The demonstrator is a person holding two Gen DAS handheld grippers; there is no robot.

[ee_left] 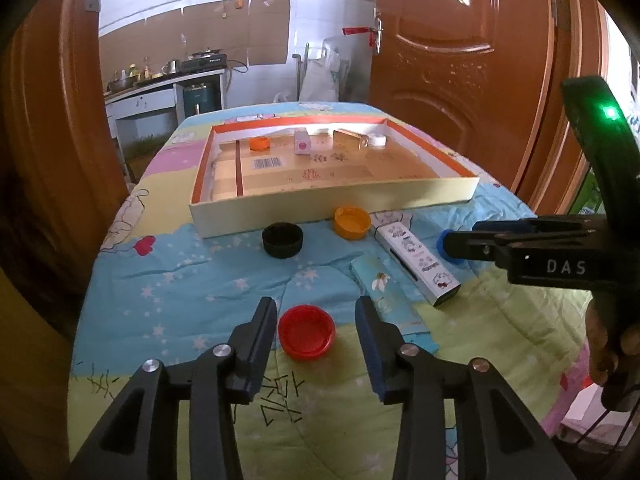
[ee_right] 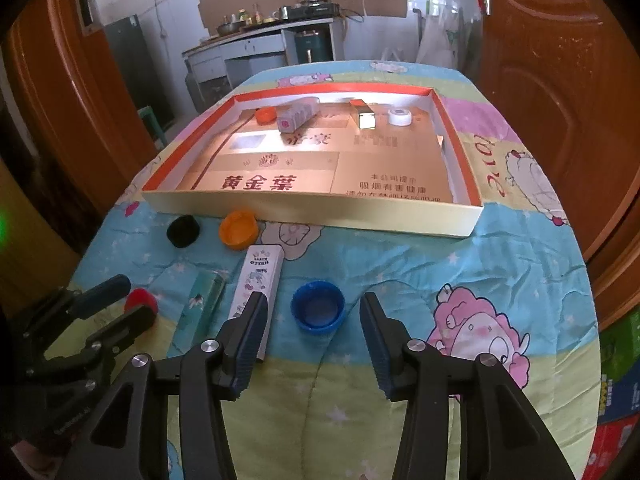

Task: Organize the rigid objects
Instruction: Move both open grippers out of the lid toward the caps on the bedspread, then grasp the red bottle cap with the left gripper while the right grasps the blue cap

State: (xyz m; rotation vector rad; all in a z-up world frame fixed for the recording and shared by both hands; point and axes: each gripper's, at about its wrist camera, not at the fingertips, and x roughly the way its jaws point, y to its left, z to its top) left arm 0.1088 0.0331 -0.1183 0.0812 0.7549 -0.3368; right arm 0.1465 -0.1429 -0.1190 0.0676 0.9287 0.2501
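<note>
My left gripper (ee_left: pixel 316 312) is open, its fingers on either side of a red cap (ee_left: pixel 306 332) on the bedspread. My right gripper (ee_right: pixel 314 312) is open around a blue cap (ee_right: pixel 318 312); it also shows in the left wrist view (ee_left: pixel 460 246). A black cap (ee_left: pixel 282 239), an orange cap (ee_left: pixel 352 222), a white printed box (ee_left: pixel 416 262) and a teal box (ee_left: pixel 390 300) lie before the shallow cardboard tray (ee_left: pixel 332 212). Inside the tray are an orange cap (ee_left: pixel 259 143), a pink-dotted box (ee_left: pixel 302 142), a gold box (ee_left: pixel 350 139) and a white cap (ee_left: pixel 378 140).
The patterned bedspread (ee_right: pixel 460 264) covers the table. Brown wooden doors (ee_left: pixel 460 40) stand on both sides. A kitchen counter (ee_right: pixel 256 36) lies beyond the table. Colourful boxes (ee_right: pixel 620 400) sit at the lower right.
</note>
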